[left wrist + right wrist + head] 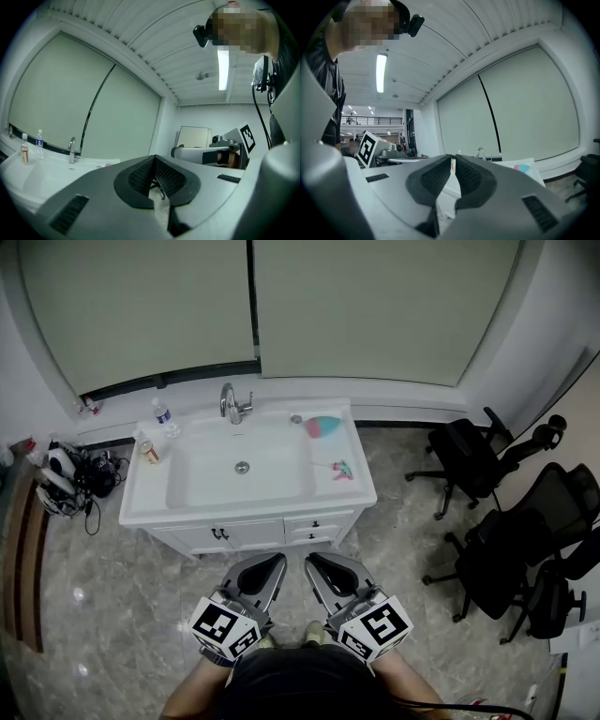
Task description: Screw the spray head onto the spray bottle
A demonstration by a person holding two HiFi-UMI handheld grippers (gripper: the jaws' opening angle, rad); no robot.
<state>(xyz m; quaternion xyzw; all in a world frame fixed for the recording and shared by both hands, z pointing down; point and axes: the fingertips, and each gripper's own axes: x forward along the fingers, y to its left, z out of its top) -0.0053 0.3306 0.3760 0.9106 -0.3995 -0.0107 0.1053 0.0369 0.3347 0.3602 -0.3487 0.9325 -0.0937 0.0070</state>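
**Standing before the washbasin, both grippers shut and empty**

Holds left gripper (277, 560) and right gripper (312, 560) level and side by side just in front of the washbasin (150, 504), each closed tight on nothing. Finds the spray bottle (323, 426) lying on its side on the washbasin's back right rim, rounded, teal with a pink end. Finds the spray head (341, 470) apart, farther forward on that rim, small, teal and pink. Shows dark ribbed pads (140, 179) in smooth grey shells.

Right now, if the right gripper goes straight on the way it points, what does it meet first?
Probably the white vanity, at its front edge. The shut right gripper has only floor before it. Its height is unclear, so it might pass above the edge.
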